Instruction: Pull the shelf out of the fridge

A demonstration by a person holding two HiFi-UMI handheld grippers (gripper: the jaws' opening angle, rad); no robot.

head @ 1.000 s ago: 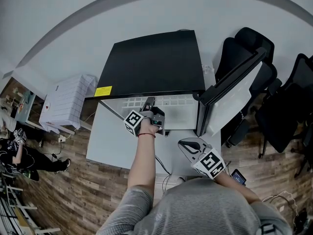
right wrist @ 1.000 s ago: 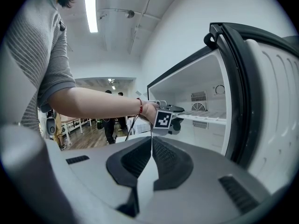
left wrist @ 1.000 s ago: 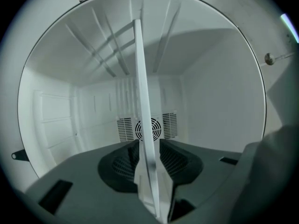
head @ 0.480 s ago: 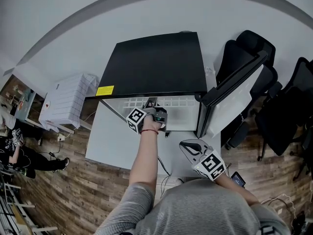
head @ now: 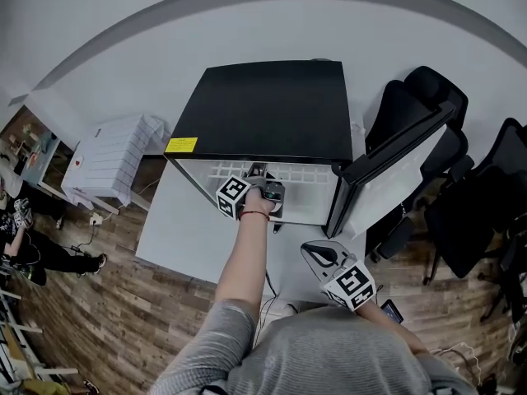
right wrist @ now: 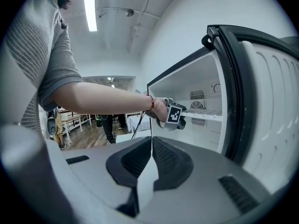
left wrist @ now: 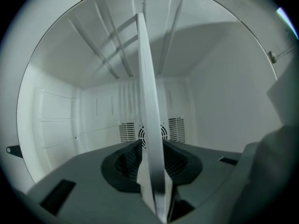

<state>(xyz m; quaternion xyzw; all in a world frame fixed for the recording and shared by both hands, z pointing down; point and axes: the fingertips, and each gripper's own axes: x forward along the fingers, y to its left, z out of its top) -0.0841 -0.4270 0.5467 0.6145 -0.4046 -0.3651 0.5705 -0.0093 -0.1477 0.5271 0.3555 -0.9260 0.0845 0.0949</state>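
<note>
The shelf (head: 290,174) is a white plate seated in the fridge (head: 263,109), its front edge showing just past the cabinet opening. In the left gripper view it runs edge-on into the compartment (left wrist: 148,87), between the side-wall ribs.

The left gripper (head: 258,173) is at that front edge, left of centre. Its fingers (left wrist: 180,155) pinch the plate from both faces. The right gripper (head: 310,250) is held near the person's body, well apart from the fridge. Its fingers (right wrist: 170,160) are pressed together with nothing between them.

Probable faults from this state:

- Skew. The grip is off-centre and single. A pull not in line with the ribs is likely to turn the shelf and wedge it against a side wall.
- Slip. The fingers hold only a narrow strip of a smooth plate. A sharp tug may strip them off the edge.
- Drop. Once the rear of the shelf leaves its supports, one pinch at the front carries the whole plate. The rear may swing down onto the counter (head: 185,229).
- Door contact. The open door (head: 394,153) stands just right of the opening. A shelf swung right may strike it.
</note>
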